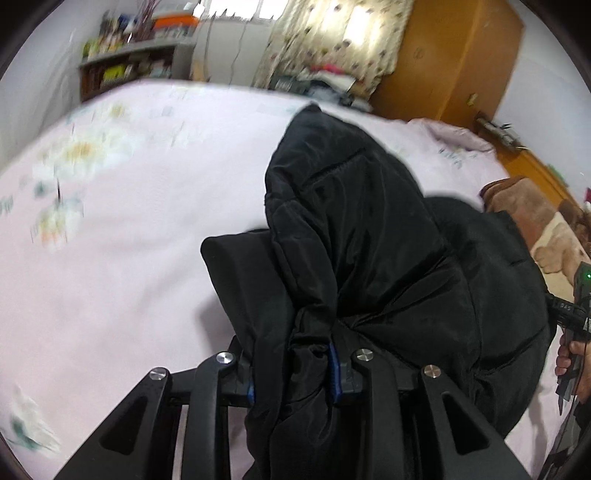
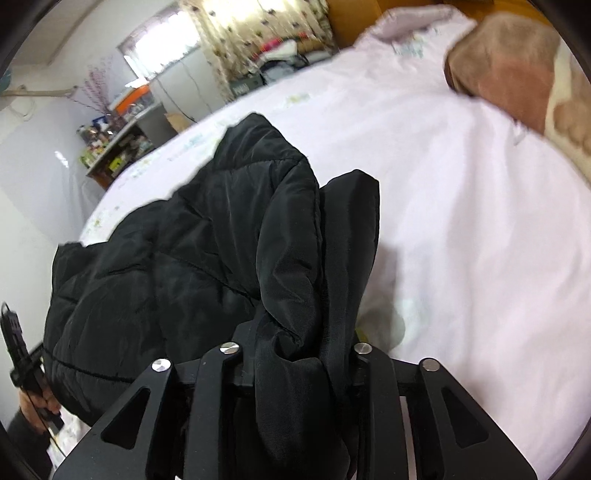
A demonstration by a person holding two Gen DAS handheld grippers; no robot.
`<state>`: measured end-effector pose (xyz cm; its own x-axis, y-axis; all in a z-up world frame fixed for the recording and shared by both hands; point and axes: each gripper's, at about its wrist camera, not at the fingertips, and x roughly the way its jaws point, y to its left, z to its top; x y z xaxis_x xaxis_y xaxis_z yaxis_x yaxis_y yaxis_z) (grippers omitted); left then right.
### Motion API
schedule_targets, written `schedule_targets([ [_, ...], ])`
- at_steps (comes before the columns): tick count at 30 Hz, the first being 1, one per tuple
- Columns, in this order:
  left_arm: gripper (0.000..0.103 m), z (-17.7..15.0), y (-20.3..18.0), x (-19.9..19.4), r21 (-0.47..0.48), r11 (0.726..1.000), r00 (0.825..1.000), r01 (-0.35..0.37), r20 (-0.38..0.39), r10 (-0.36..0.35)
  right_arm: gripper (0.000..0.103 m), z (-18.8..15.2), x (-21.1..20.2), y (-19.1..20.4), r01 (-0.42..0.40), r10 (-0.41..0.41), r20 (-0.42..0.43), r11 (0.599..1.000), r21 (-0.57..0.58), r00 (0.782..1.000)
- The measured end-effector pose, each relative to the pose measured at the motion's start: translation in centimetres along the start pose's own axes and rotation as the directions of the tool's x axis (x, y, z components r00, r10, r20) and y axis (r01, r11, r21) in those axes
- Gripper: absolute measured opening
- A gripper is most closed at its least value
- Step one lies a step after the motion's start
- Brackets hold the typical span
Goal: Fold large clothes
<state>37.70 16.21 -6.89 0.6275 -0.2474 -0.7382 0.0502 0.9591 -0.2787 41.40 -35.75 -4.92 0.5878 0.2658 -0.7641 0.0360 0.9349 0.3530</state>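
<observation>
A black padded jacket (image 1: 369, 236) is bunched up on a pale pink bed sheet (image 1: 129, 240). My left gripper (image 1: 293, 373) is shut on a fold of the jacket, and the fabric drapes over and between the fingers. The right gripper and the hand that holds it show at the right edge of the left wrist view (image 1: 574, 321). In the right wrist view my right gripper (image 2: 299, 354) is shut on another fold of the jacket (image 2: 184, 251), which spreads to the left over the sheet (image 2: 461, 240). The left gripper shows at the left edge of that view (image 2: 18, 354).
A brown and cream blanket (image 2: 517, 74) lies at the head of the bed. A shelf with small items (image 1: 129, 66) stands against the far wall. A flowered curtain (image 1: 332, 33) and an orange wooden wardrobe (image 1: 454, 62) stand behind the bed.
</observation>
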Motion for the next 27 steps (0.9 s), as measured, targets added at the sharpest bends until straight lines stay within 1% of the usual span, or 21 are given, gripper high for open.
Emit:
schedule_targets([
  [1, 0.034, -0.5, 0.5, 0.5, -0.021, 1.0, 1.0, 0.007, -0.008, -0.007, 0.033, -0.3, 0.7, -0.8, -0.008, 0.008, -0.01, 0.999, 0.036, 1.0],
  [3, 0.039, -1.2, 1.0, 0.6, -0.038, 0.999, 1.0, 0.018, -0.001, -0.018, 0.043, -0.7, 1.0, -1.7, -0.029, 0.03, -0.009, 0.997, 0.074, 1.0],
  [5, 0.042, -1.2, 1.1, 0.3, -0.045, 0.999, 1.0, 0.019, -0.005, -0.02, 0.045, -1.0, 0.7, -1.8, -0.025, 0.026, -0.011, 0.998, 0.059, 1.0],
  [7, 0.045, -1.0, 1.3, -0.6, -0.063, 0.998, 1.0, 0.023, -0.01, -0.024, 0.049, -0.9, -0.2, -2.1, -0.028, 0.03, -0.016, 0.997, 0.068, 0.999],
  [9, 0.047, -1.1, 1.8, -2.0, -0.076, 0.997, 1.0, 0.022, -0.004, -0.022, 0.053, -0.7, -1.4, -2.2, -0.018, 0.018, 0.0, 0.998, 0.066, 1.0],
  [11, 0.046, -1.1, 2.3, -3.9, -0.082, 0.997, 1.0, 0.007, 0.031, -0.004, 0.056, -0.7, -3.3, -2.0, 0.001, -0.003, 0.032, 0.999, 0.045, 0.999],
  [13, 0.046, -0.7, 2.1, -6.1, -0.056, 0.998, 0.995, -0.029, 0.098, 0.035, 0.056, -0.5, -5.2, -1.5, 0.046, -0.047, 0.086, 0.999, 0.009, 0.995],
  [15, 0.044, 0.5, 1.5, -7.5, -0.037, 0.998, 0.986, -0.051, 0.154, 0.057, 0.056, 0.0, -7.1, -0.8, 0.084, -0.079, 0.161, 0.996, -0.022, 0.984],
  [16, 0.044, 1.4, 1.0, -7.8, -0.029, 0.999, 0.985, -0.042, 0.169, 0.046, 0.056, 0.5, -7.7, -0.3, 0.095, -0.088, 0.19, 0.995, -0.032, 0.978],
  [17, 0.044, 2.3, 0.2, -7.6, -0.012, 0.999, 0.984, -0.037, 0.176, 0.039, 0.056, 1.1, -7.8, 0.6, 0.097, -0.086, 0.206, 0.994, -0.045, 0.975],
  [19, 0.044, 4.1, -1.6, -6.1, 0.035, 0.998, 0.984, -0.049, 0.172, 0.043, 0.056, 2.3, -7.0, 2.3, 0.096, -0.076, 0.201, 0.991, -0.091, 0.977],
  [21, 0.044, 5.2, -2.7, -3.9, 0.049, 0.998, 0.989, -0.039, 0.144, 0.032, 0.056, 3.4, -5.0, 3.8, 0.117, -0.093, 0.17, 0.983, -0.143, 0.981],
  [22, 0.044, 5.7, -3.0, -2.4, 0.052, 0.997, 0.992, -0.049, 0.123, 0.042, 0.056, 3.8, -3.6, 4.3, 0.126, -0.103, 0.145, 0.979, -0.162, 0.984],
  [24, 0.045, 5.8, -2.9, 0.3, 0.057, 0.996, 0.995, -0.076, 0.075, 0.071, 0.056, 4.1, -1.2, 4.3, 0.149, -0.135, 0.092, 0.973, -0.177, 0.987],
  [25, 0.045, 5.5, -2.8, 1.2, 0.057, 0.994, 0.994, -0.094, 0.057, 0.091, 0.056, 4.1, 0.1, 3.8, 0.179, -0.169, 0.067, 0.968, -0.179, 0.983],
  [27, 0.046, 5.0, -2.3, 2.4, 0.055, 0.994, 0.995, -0.097, 0.045, 0.095, 0.056, 3.9, 1.9, 2.5, 0.184, -0.182, 0.025, 0.97, -0.16, 0.983],
])
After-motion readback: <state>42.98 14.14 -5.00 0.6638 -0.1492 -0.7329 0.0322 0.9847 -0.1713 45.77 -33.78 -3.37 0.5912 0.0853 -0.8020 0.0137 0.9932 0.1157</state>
